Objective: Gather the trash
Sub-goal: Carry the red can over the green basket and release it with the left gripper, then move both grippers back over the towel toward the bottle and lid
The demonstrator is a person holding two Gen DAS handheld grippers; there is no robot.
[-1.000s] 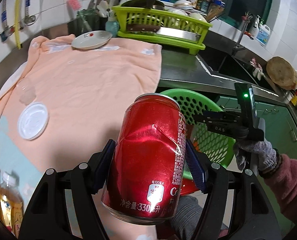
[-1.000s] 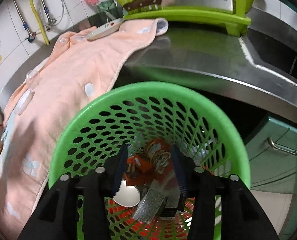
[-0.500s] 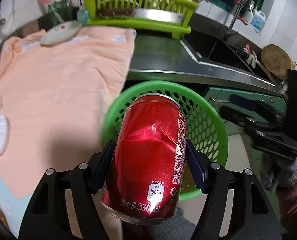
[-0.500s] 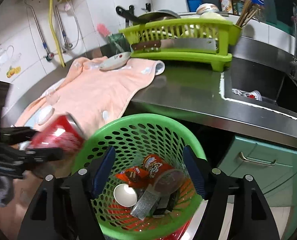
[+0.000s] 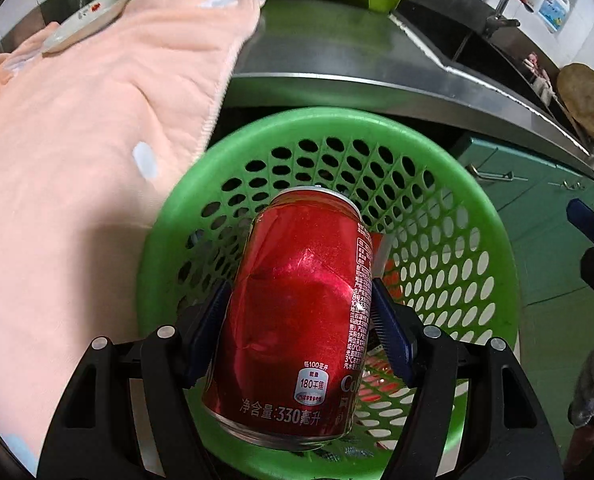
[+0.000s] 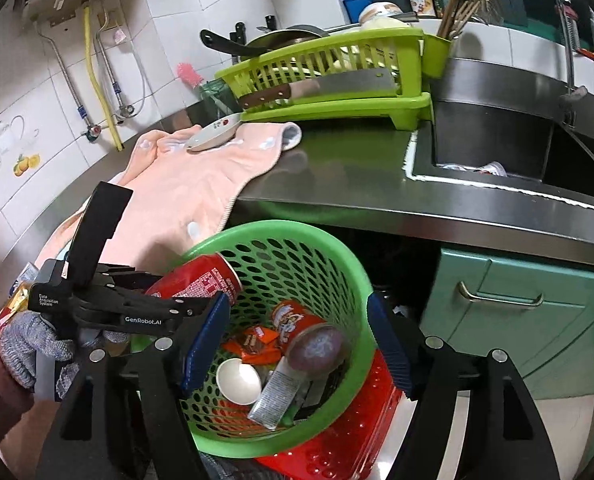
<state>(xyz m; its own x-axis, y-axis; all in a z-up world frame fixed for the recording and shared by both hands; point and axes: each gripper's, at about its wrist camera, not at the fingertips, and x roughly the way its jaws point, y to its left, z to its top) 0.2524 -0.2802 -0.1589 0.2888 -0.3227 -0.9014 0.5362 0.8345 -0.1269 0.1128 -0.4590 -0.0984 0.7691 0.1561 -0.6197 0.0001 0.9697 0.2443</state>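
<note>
left jaws pinch can (image 5: 297,320) over basket rim (image 5: 337,124) | right jaws spread, empty

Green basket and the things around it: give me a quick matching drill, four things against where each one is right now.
Things:
1. red can
2. snack tube
3. small plate
4. cleaver

Places:
A. on the peach towel
B. lying inside the green basket
C. on the front of the dish rack
D. clamped in the left gripper over the basket

Pairs: 1-D, 2-B, 3-A, 4-C
</note>
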